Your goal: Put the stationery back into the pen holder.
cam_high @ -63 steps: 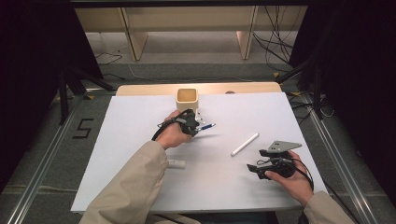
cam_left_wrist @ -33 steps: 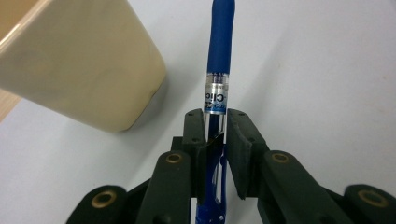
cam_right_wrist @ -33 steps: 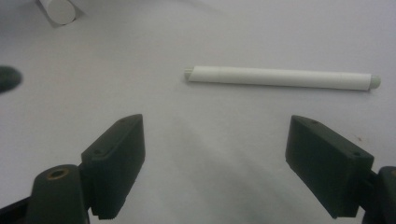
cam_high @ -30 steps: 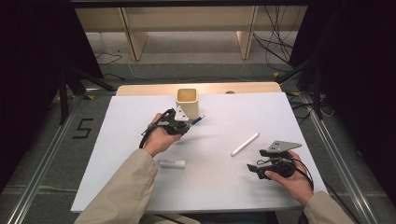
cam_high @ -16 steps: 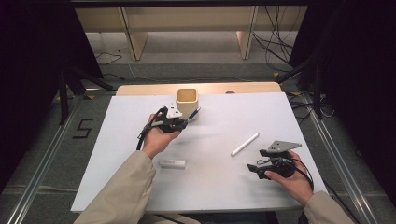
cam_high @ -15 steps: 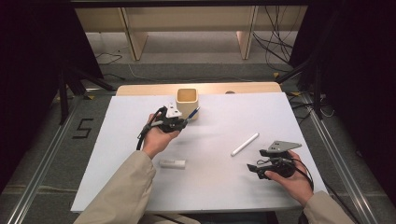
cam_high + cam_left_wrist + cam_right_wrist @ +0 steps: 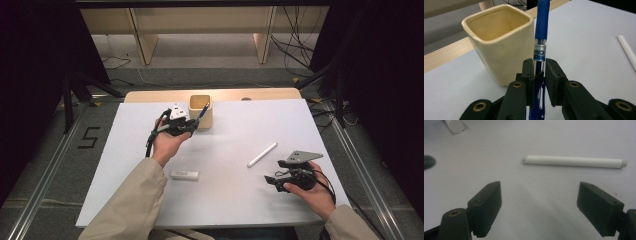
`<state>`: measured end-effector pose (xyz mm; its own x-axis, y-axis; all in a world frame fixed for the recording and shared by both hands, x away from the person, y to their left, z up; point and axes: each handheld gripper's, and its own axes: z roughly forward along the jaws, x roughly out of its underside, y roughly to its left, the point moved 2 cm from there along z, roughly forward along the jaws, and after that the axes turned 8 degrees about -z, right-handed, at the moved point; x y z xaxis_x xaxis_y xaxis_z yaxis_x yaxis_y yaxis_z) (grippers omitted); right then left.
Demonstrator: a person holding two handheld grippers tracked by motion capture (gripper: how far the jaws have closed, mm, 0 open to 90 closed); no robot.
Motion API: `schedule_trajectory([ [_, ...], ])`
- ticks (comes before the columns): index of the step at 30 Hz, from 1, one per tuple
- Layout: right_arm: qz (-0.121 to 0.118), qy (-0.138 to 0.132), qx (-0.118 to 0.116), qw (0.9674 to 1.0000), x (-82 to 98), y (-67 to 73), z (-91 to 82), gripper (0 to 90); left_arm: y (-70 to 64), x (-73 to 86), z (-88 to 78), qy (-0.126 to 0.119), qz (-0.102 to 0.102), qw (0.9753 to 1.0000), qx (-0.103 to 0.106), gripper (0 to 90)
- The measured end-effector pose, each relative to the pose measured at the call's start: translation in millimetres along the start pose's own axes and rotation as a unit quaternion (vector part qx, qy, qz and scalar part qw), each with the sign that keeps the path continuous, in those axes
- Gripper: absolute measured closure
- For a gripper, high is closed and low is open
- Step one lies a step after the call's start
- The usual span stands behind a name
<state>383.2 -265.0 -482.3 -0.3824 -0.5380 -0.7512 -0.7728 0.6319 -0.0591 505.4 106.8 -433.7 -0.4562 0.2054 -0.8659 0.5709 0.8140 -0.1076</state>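
Nearest to us, at the near right of the white table (image 7: 225, 200), our right gripper (image 7: 274, 181) rests low over the surface in our right hand (image 7: 312, 192), its jaws spread wide with nothing between them. In the right gripper view the bare tabletop lies between the two black jaws, and just beyond them a white marker (image 7: 574, 161) lies flat on its side. In the high view that white marker (image 7: 262, 154) lies aslant, a little ahead of the right gripper and apart from it.

To the near left of centre, a small white eraser-like block (image 7: 184, 175) lies flat on the table, just beside our left sleeve.

Farther out, our left hand (image 7: 167, 142) holds up the left gripper (image 7: 192, 125), which is clenched on a blue pen (image 7: 539, 50). In the left gripper view the jaws press on the pen's clear barrel from both sides, and the pen stands upright between them, its blue grip end rising past the rim of a cream cup (image 7: 501, 42). The pen is just beside the cup's wall; we cannot tell whether they touch.

In the high view the cream cup (image 7: 200, 111) stands upright near the far edge of the table, with the pen's tip at its rim.
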Motion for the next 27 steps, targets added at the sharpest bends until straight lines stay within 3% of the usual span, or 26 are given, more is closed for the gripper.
schedule_trajectory([
  [10,0.001,0.001,0.000,1.0000,0.0,0.2,-0.1,20.4,3.5,-15.2,0.6,-0.015,0.008,0.9995,-0.025,78.1],
  [27,0.000,-0.001,-0.001,1.0000,0.1,-0.3,0.3,20.4,5.5,-47.7,8.6,-0.037,0.023,0.9983,-0.039,78.1],
])
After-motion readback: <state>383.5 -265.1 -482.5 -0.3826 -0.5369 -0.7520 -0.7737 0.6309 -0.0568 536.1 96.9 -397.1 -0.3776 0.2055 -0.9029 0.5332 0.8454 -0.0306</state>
